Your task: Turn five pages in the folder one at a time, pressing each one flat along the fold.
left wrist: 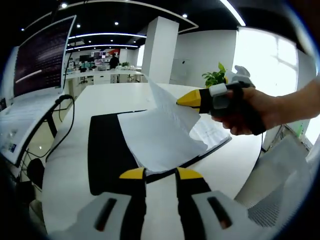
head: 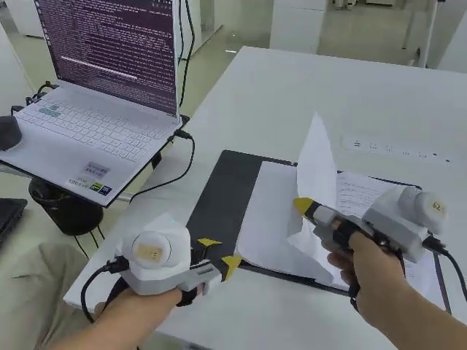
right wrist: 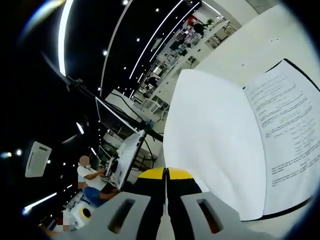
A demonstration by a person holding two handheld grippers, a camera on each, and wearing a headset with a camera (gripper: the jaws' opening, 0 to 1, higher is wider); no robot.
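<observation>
An open folder with a black cover (head: 226,189) lies on the white table. Turned blank sheets (head: 273,219) rest on its left half, and a printed page (head: 361,193) lies on the right. My right gripper (head: 303,205) is shut on the lower edge of one page (head: 317,160), holding it upright over the fold. The right gripper view has that white page (right wrist: 210,140) rising from the closed yellow tips (right wrist: 166,173). My left gripper (head: 221,254) is open at the folder's near left edge, nothing between its tips (left wrist: 161,174). It sees the right gripper (left wrist: 190,98) with the page.
An open laptop (head: 95,109) stands at the back left on a raised stand, its black cables (head: 179,164) trailing toward the folder. The table's near edge (head: 109,292) runs just under my left hand. A person (right wrist: 92,185) sits at a distant desk.
</observation>
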